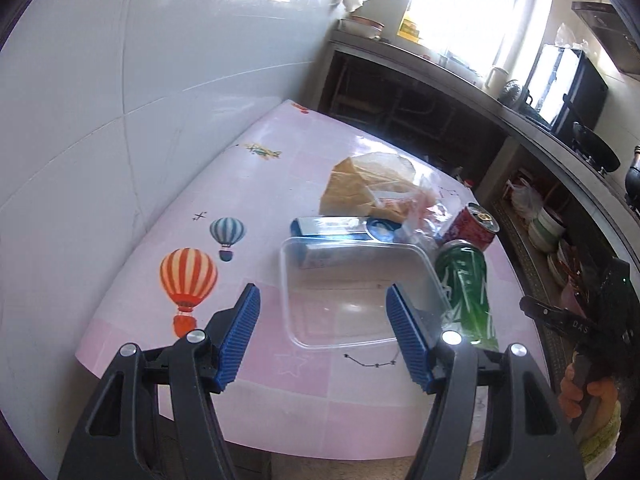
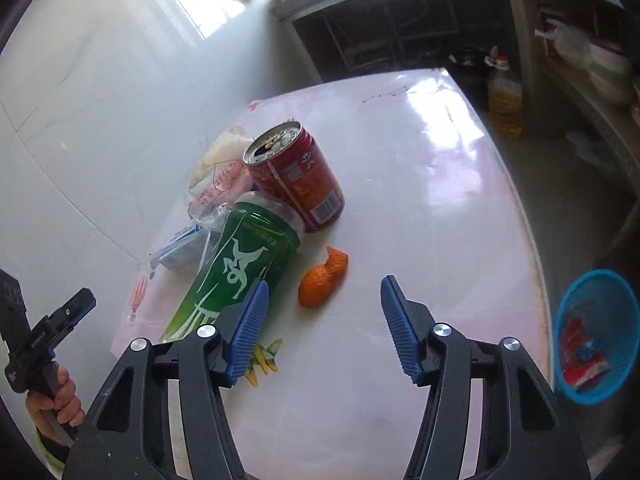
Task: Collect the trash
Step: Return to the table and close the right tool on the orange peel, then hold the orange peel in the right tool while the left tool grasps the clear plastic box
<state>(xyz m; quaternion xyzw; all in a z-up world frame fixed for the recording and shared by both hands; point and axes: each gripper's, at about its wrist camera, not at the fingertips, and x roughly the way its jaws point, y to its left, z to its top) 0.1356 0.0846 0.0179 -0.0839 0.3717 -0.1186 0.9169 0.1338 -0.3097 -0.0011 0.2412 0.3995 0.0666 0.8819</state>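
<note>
Trash lies on a pink table (image 1: 192,208). A clear plastic container (image 1: 352,292) sits just beyond my left gripper (image 1: 322,292), which is open and holds nothing. A green can (image 1: 466,288) lies on its side to the container's right, with a red can (image 1: 472,226) behind it. Further back are a blue-and-white box (image 1: 332,228), a plastic wrapper (image 1: 424,208) and a brown paper bag (image 1: 360,184). My right gripper (image 2: 325,282) is open over an orange peel (image 2: 320,280); its pads are clear of the peel. The green can (image 2: 236,268) lies beside its left finger.
A blue basket (image 2: 596,332) with red wrappers in it stands on the floor right of the table. A white tiled wall (image 1: 100,120) runs along the table's left side. Dark kitchen shelves (image 1: 420,112) and an oil bottle (image 2: 505,100) stand behind the table.
</note>
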